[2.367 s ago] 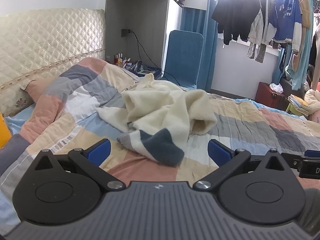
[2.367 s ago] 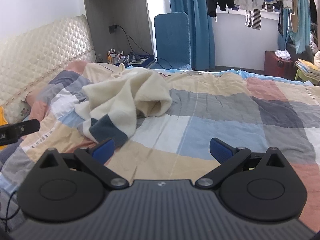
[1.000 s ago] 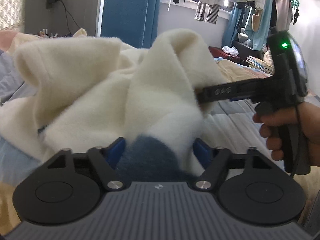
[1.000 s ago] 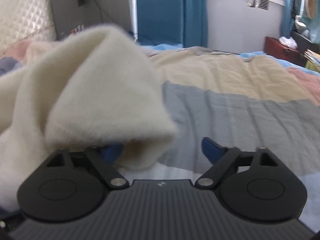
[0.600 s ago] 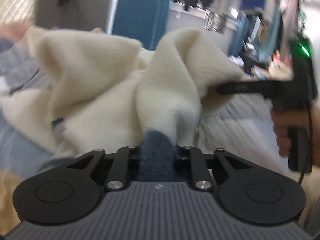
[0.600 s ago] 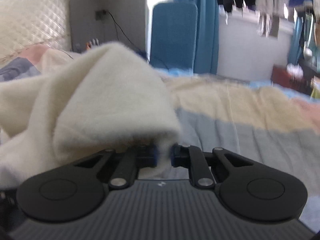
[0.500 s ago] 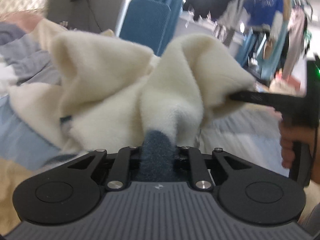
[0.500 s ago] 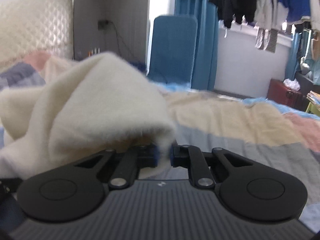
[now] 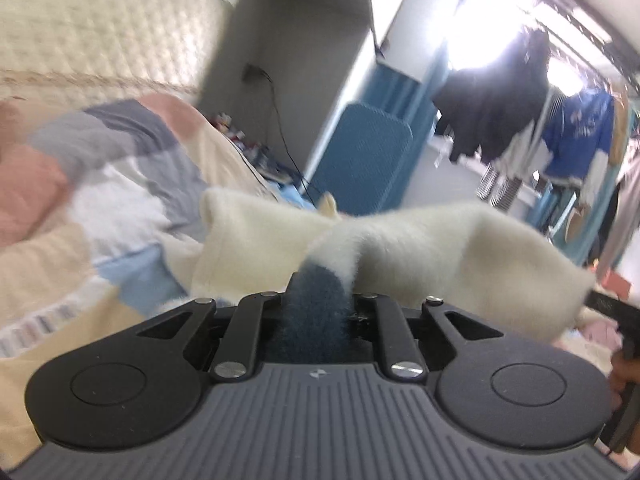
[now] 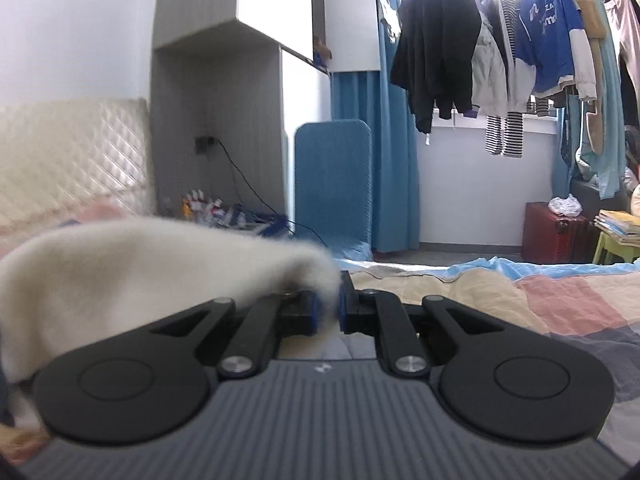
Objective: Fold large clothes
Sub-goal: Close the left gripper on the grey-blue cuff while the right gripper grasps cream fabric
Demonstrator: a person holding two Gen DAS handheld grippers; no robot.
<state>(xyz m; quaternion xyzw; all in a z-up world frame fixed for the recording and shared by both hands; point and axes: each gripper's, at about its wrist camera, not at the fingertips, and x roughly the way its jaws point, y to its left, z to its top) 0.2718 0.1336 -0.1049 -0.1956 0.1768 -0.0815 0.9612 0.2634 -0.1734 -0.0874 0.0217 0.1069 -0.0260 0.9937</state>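
A cream fleece sweater with a dark blue-grey band hangs stretched above the patchwork bed. My left gripper is shut on its dark blue-grey band, which bulges between the pads. In the right wrist view the same sweater drapes off to the left, and my right gripper is shut on a cream edge of it. At the right edge of the left wrist view, the right gripper pinches the sweater's far end, with a hand on its handle.
The quilted headboard stands at the left. A grey bedside niche holds small bottles and a cable. A blue chair, blue curtain, hanging clothes, a red box and a book stack lie beyond the bed.
Both grippers closed from open onto the sweater, then rose with it. The crumpled heap has been pulled up off the bed and stretched sideways between them.
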